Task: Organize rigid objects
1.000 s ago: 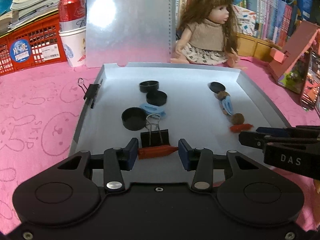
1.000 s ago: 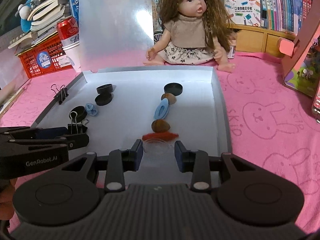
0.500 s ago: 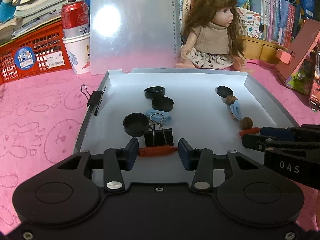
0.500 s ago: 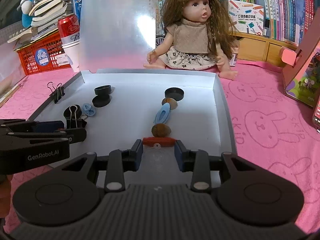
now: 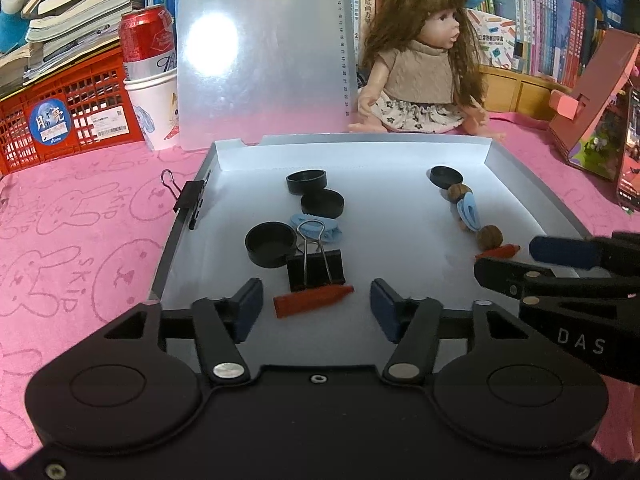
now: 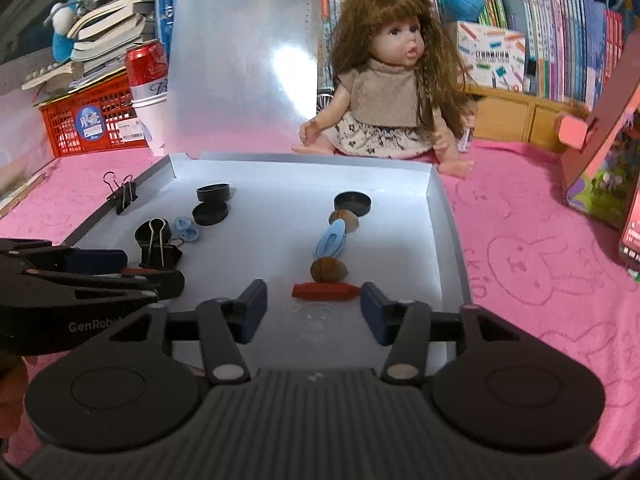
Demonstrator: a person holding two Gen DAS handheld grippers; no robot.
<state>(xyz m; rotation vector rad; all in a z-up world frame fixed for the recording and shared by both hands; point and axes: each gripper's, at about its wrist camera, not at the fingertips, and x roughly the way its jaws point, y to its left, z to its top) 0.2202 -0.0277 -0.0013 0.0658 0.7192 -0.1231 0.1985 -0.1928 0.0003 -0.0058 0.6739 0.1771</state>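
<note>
My left gripper (image 5: 316, 308) has just been opening, pads clear of the red crayon (image 5: 313, 300) lying loose between them near the tray's (image 5: 540, 204) front edge, touching the black binder clip (image 5: 316, 267); my right gripper (image 6: 310, 307) has likewise just spread, its own red crayon (image 6: 325, 291) free between the pads, against a walnut (image 6: 329, 270) towards the right wall; I judge both pieces placed. The risk: pulling back crookedly, a pad could catch a crayon and roll it, nudging clip or walnut out of line; the two grippers also sit near enough to clash.
</note>
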